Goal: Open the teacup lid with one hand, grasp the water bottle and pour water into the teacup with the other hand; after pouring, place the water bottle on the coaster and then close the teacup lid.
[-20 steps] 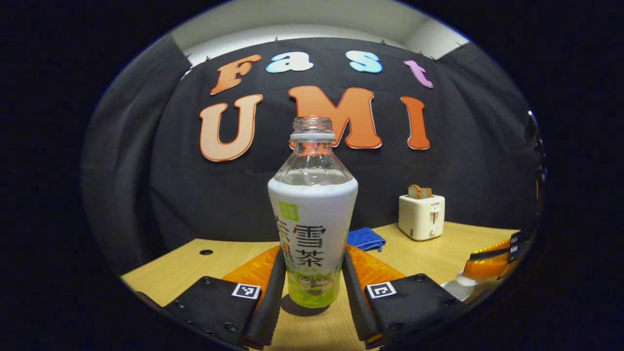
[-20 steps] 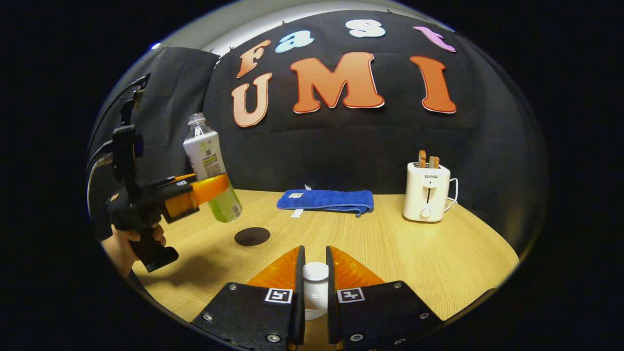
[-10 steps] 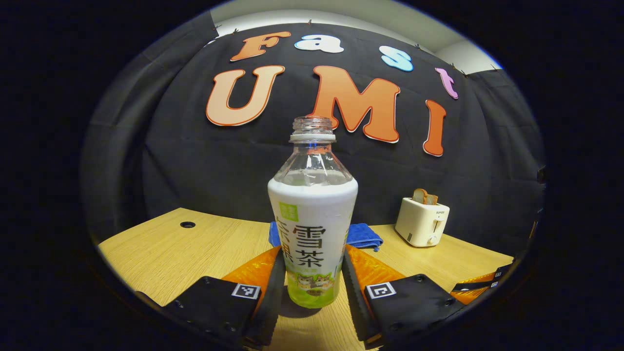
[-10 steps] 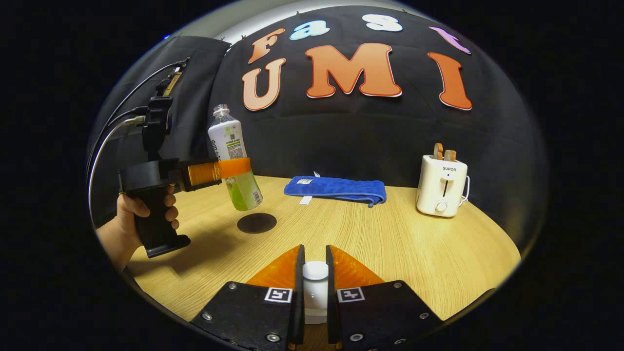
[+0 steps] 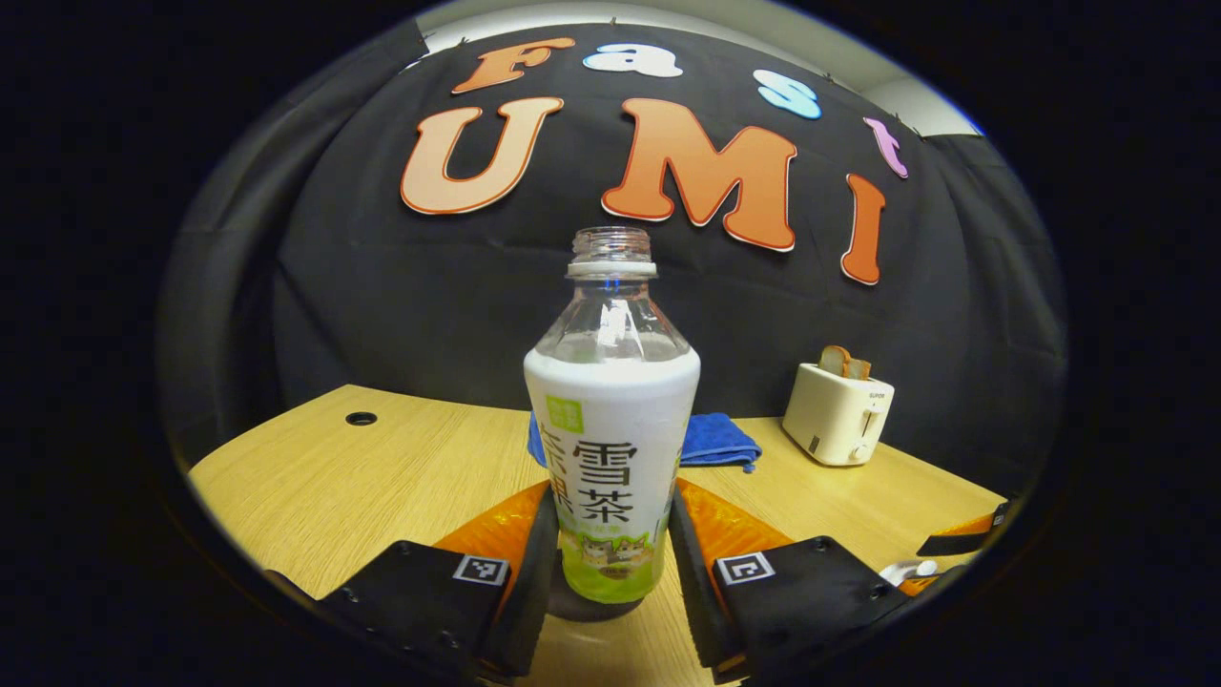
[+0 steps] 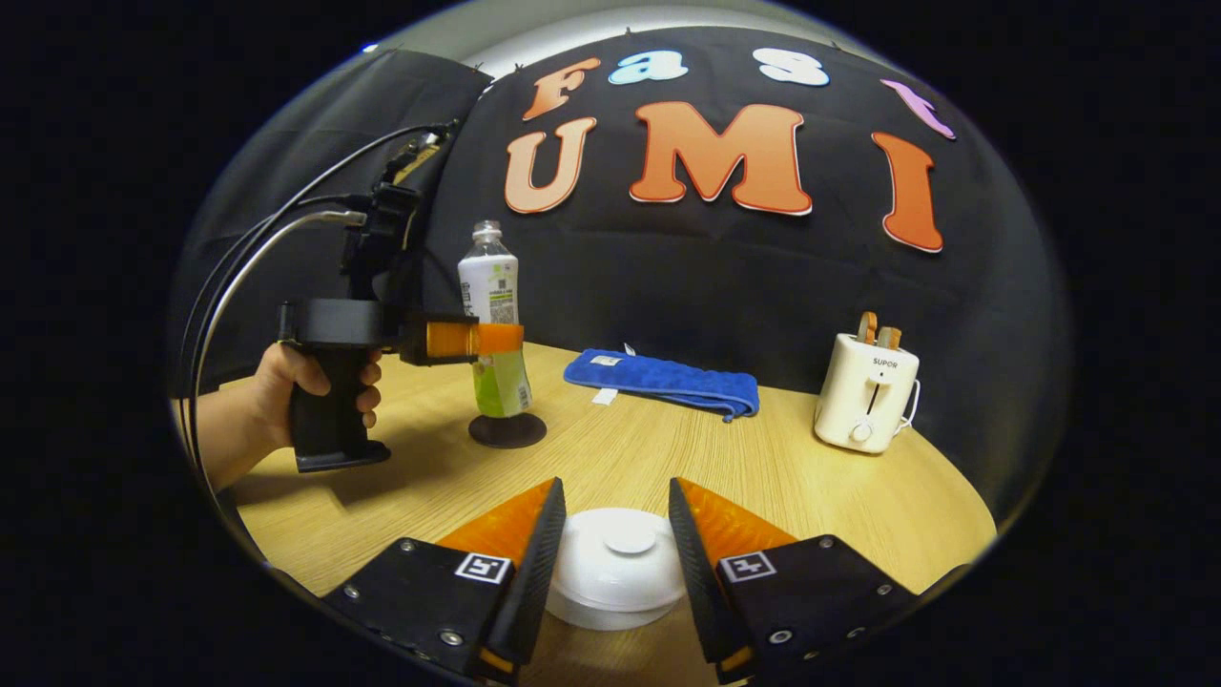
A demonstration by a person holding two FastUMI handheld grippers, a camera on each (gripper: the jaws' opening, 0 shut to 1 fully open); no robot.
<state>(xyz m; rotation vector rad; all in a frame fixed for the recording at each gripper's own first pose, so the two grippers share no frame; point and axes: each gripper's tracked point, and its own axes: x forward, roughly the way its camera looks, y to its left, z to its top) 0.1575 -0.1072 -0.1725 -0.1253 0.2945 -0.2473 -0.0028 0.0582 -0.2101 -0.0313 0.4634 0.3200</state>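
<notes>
Bottle (image 6: 496,329) stands upright on coaster (image 6: 507,431), left gripper (image 6: 486,340) round its body, blocking the table's left side. Lid (image 6: 618,565) sits between the right gripper (image 6: 610,563) fingers, spread wide, gaps either side. Open tabletop (image 6: 668,458) between coaster and lid. Towel (image 6: 668,382) and toaster (image 6: 866,393) stand at the back, well apart.
</notes>
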